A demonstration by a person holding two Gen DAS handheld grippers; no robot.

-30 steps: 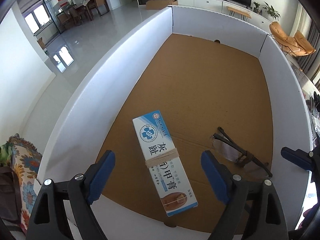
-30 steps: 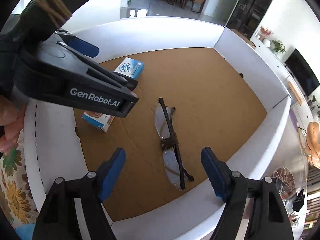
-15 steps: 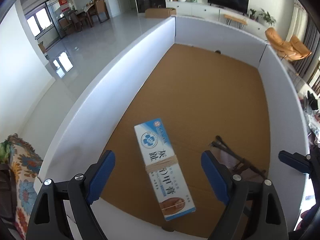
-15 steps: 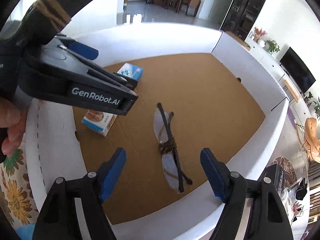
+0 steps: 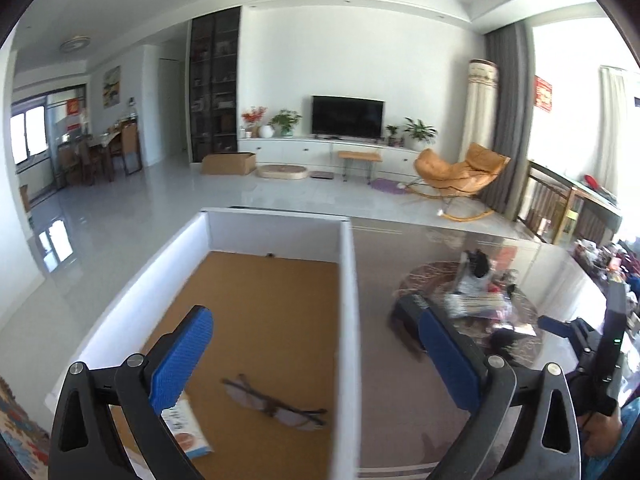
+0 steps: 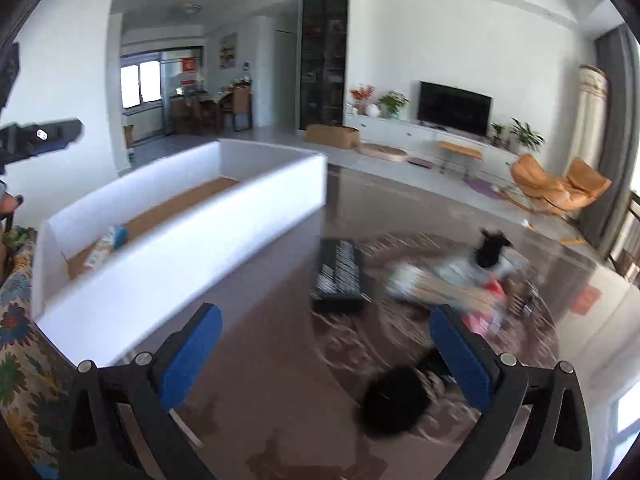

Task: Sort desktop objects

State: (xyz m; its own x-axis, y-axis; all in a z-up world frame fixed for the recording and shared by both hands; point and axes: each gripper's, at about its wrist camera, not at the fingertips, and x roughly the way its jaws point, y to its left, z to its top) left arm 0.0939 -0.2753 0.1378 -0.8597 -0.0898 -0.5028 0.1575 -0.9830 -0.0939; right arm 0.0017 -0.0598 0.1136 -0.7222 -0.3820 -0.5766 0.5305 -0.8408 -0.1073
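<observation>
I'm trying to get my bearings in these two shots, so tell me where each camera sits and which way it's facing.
Left wrist: on the left gripper, jaws opening, empty; looks over the white box holding glasses, toward the TV; the right gripper shows at the right edge.
Right wrist: on the right gripper, jaws opening, empty; faces the cluttered tabletop, blurred, box on its left.
Shared: box, TV, orange chair.

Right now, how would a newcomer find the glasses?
Look in the white-walled box with the brown cardboard floor. The glasses lie folded on that floor near its right wall. Unlike the blue-and-white carton beside them, they are dark, thin and clear-lensed.
</observation>
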